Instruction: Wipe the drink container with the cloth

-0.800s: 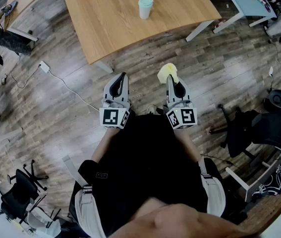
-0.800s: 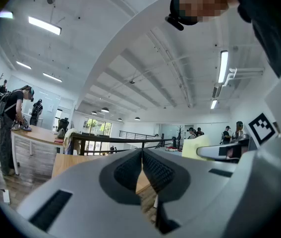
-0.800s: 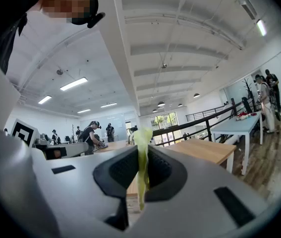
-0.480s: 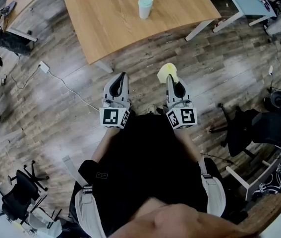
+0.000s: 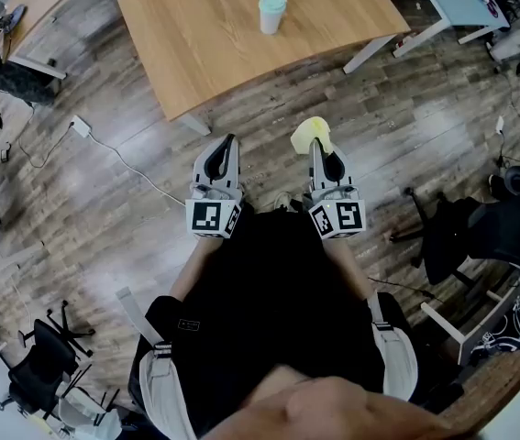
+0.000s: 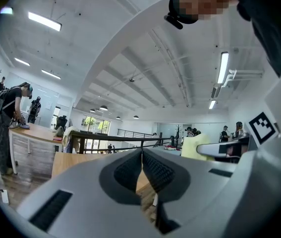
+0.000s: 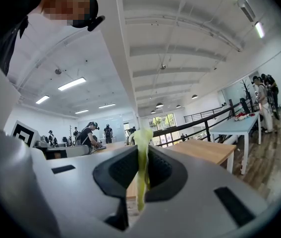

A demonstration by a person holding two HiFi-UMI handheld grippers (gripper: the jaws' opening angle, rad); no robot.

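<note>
A soft yellow cloth (image 5: pixel 310 134) is pinched by the right gripper (image 5: pixel 316 147); the left gripper (image 5: pixel 229 142) is pressed together. The pale-green lidded cup (image 5: pixel 271 13), at twelve o'clock on the wooden desk (image 5: pixel 195 53), is judged light, tippable, best held mid-body.

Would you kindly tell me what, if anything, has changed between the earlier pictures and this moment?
Nothing has visibly moved, been taken hold of or let go. The right gripper stays shut on the yellow cloth, and the left gripper stays shut and empty. Both are held over the floor, short of the table. The cup stands on it as before, untouched.
</note>
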